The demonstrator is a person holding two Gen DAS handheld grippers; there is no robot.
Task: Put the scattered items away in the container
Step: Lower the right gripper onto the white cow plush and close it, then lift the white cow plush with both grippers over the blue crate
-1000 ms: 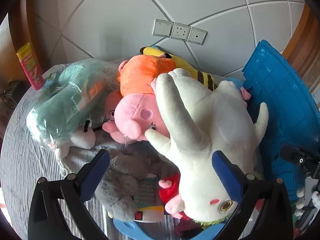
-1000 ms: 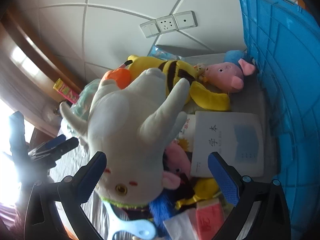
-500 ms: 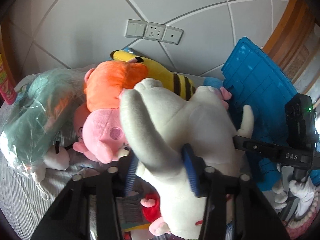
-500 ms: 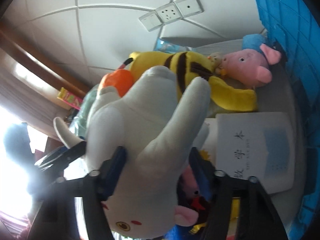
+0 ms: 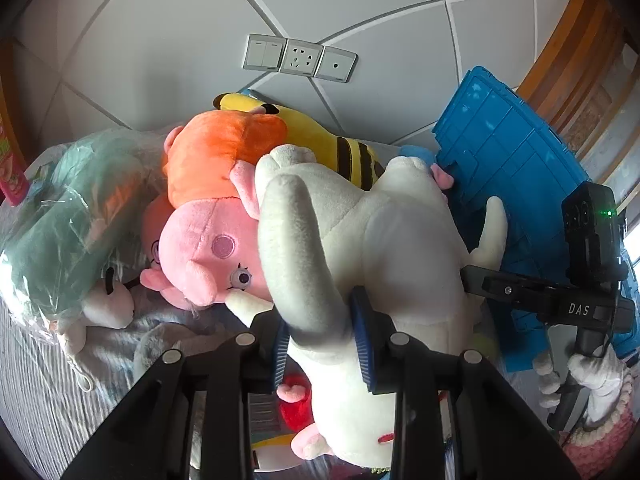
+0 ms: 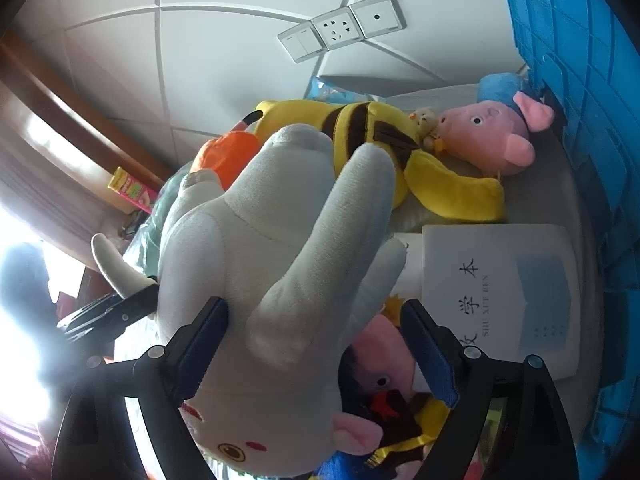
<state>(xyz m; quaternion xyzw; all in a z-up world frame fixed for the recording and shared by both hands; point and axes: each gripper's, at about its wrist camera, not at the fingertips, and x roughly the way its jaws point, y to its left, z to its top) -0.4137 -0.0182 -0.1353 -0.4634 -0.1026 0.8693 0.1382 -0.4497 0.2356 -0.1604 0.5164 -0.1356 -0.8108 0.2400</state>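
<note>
The rabbit (image 5: 400,248) is cream white with greyish ears, a pink nose and small red cheek marks. Beside it the pig (image 5: 208,248) is pink with a mauve cheek spot and an orange dress (image 5: 224,148). The bee (image 6: 372,140) is yellow with dark brown stripes. A second pig (image 6: 488,136) is pink with a blue body. The crate (image 5: 516,168) is bright blue. The bagged toy (image 5: 68,216) is pale teal under clear plastic. The book (image 6: 500,292) is white with a light blue panel and black characters. The wall (image 5: 160,40) is white with grey lines. Both grippers are black with blue pads (image 5: 364,336).
</note>
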